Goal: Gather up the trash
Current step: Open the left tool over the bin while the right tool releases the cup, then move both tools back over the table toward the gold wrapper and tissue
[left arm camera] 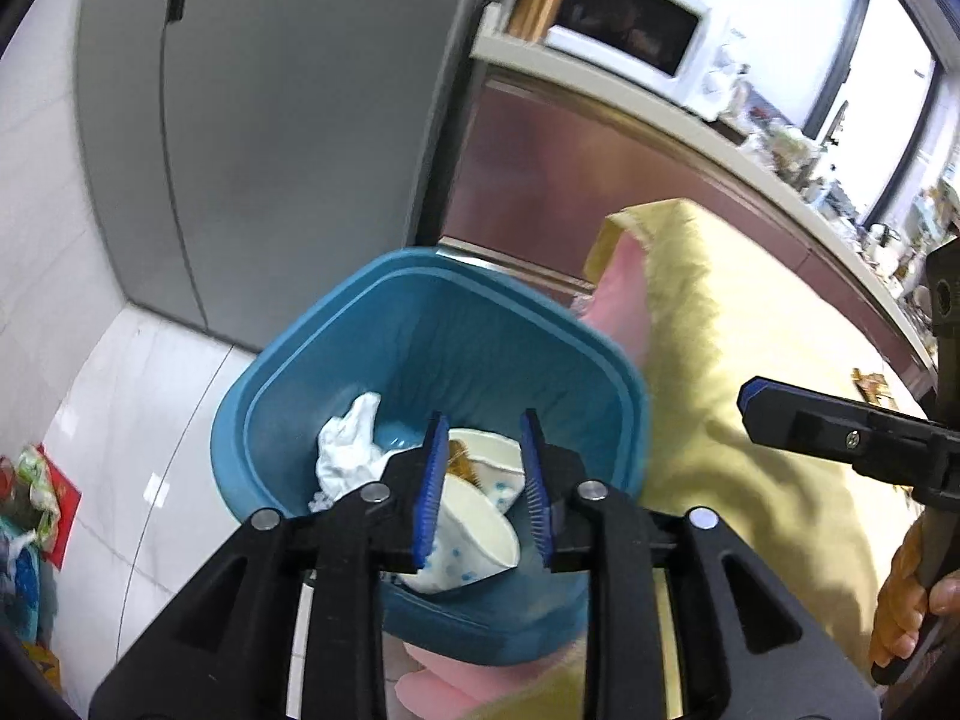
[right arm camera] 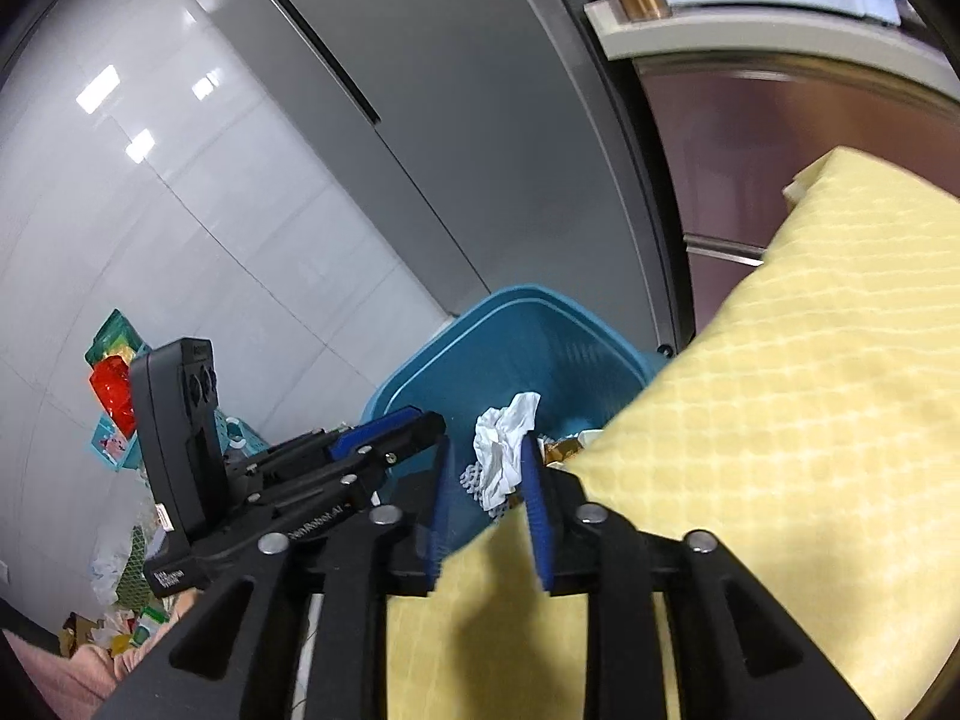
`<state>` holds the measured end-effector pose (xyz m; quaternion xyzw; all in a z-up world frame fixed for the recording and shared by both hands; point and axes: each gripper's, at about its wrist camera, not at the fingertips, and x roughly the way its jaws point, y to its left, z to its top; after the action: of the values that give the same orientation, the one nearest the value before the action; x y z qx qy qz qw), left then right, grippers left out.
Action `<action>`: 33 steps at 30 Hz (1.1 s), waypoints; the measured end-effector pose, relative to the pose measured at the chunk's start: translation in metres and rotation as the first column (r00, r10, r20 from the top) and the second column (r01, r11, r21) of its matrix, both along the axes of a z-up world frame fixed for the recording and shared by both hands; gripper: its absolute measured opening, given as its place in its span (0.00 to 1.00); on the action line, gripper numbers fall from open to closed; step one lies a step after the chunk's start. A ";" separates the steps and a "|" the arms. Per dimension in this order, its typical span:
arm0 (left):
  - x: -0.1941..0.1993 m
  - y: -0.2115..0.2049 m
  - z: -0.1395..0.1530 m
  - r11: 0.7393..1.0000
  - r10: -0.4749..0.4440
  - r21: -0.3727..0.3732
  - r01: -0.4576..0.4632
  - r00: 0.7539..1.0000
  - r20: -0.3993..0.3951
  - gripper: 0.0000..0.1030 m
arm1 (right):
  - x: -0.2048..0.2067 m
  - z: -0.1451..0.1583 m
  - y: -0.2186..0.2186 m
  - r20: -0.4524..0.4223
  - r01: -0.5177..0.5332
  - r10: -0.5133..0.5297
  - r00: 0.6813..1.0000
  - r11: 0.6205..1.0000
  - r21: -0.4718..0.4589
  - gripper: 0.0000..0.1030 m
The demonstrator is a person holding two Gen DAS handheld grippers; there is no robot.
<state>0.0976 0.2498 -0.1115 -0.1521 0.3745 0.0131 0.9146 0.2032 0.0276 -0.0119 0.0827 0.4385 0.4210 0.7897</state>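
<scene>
the blue bin (left arm camera: 420, 324) is the landmark: it stands on the floor against the near edge of the yellow-covered table (left arm camera: 750, 360), and a paper cup (left arm camera: 474, 528) and a crumpled white tissue (left arm camera: 348, 450) already lie inside it. the left tool (left arm camera: 485, 489) hangs directly above the bin's mouth, jaws parted and empty, the cup below them. the right tool (right arm camera: 483, 516), also parted and empty, hovers over the table edge beside the bin. remaining trash likely lies on the table, away from the bin, nearer the right tool.
</scene>
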 end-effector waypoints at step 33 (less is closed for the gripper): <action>0.015 -0.283 0.055 0.810 -0.585 0.104 0.577 0.807 0.082 0.46 | -0.084 -0.003 -0.307 0.071 0.640 -0.643 0.763 0.766 0.057 0.32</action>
<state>0.1128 -0.0336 -0.0569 0.0034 0.3513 -0.2618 0.8989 0.1193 -0.2795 -0.0149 0.2208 0.3428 0.1355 0.9030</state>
